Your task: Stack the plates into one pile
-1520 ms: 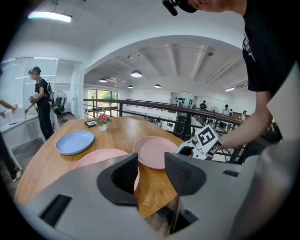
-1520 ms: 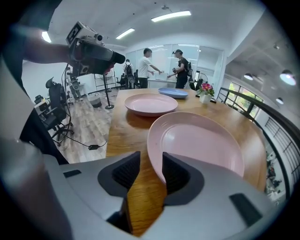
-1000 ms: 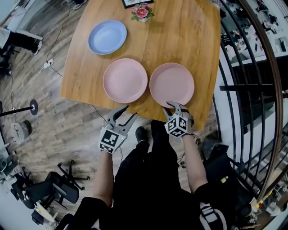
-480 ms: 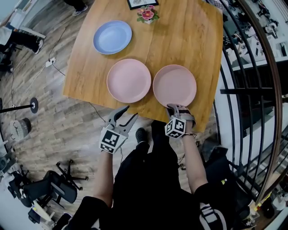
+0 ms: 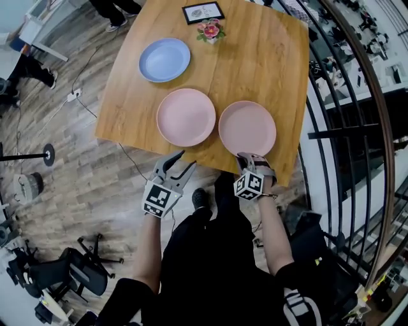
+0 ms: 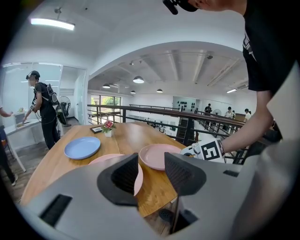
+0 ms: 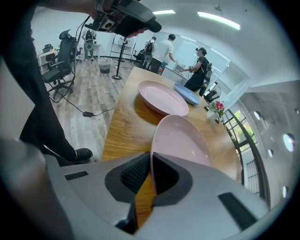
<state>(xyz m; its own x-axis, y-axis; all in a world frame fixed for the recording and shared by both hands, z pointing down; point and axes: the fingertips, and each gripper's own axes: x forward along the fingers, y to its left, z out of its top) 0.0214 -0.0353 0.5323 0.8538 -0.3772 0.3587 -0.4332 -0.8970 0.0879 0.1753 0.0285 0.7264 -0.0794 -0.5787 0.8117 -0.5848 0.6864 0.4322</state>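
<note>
Three plates lie apart on the wooden table (image 5: 261, 57): a blue plate (image 5: 164, 60) at the far left, a pink plate (image 5: 186, 117) in the middle and a second pink plate (image 5: 247, 127) at the near right. My right gripper (image 5: 247, 157) is at that plate's near rim, its jaws closing with the rim (image 7: 151, 157) pinched between the pads. In the right gripper view the gripped pink plate (image 7: 180, 140) fills the middle. My left gripper (image 5: 176, 163) hangs open and holds nothing, just off the table's near edge, below the middle pink plate (image 6: 101, 159).
A small flower pot (image 5: 210, 30) and a framed card (image 5: 199, 12) stand at the table's far edge. A black railing (image 5: 338, 127) runs along the right side. Cables, a chair (image 5: 70, 267) and a stand base (image 5: 46, 151) are on the floor at left.
My right gripper's jaws have closed on the near rim of the right pink plate. The left gripper has stayed where it was, still open.
</note>
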